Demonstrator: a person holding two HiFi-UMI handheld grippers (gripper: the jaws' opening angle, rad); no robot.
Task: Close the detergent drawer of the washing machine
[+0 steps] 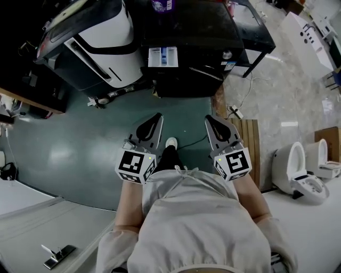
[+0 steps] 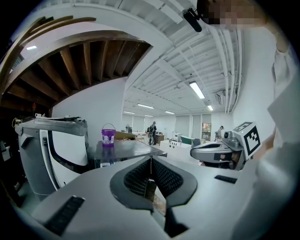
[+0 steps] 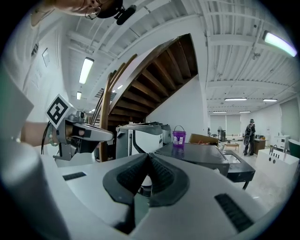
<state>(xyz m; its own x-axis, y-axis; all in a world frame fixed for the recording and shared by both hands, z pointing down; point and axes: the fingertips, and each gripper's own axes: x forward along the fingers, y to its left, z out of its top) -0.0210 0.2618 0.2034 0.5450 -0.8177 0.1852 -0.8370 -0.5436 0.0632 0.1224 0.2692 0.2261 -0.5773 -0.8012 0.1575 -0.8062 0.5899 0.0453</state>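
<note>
Standing well back from the dark washing machine (image 1: pixel 186 32), the person holds both tools low and close to the body, so the step in hand is, by my reading, the approach. The left gripper (image 1: pixel 157 117) has its jaws pressed together with nothing between them, which its own view confirms (image 2: pixel 150 161). The right gripper (image 1: pixel 209 118) is likewise closed and empty (image 3: pixel 147 157). The detergent drawer (image 1: pixel 162 56) stands pulled out of the machine's front at 12 o'clock from the grippers, its white and blue compartments open to view, well apart from both tools. A purple bucket (image 1: pixel 162 4) sits on the machine's top beyond it, at 12 o'clock. No grasp seems needed: closed jaw tips should serve as a blunt pusher. The move likely goes best by stepping toward 12 o'clock, setting one gripper against the middle of the drawer's front face, and pressing straight along its slide. An off-centre push could skew and jam it. It is worth keeping the tips off the open compartments and pressing until the front sits flush.
</note>
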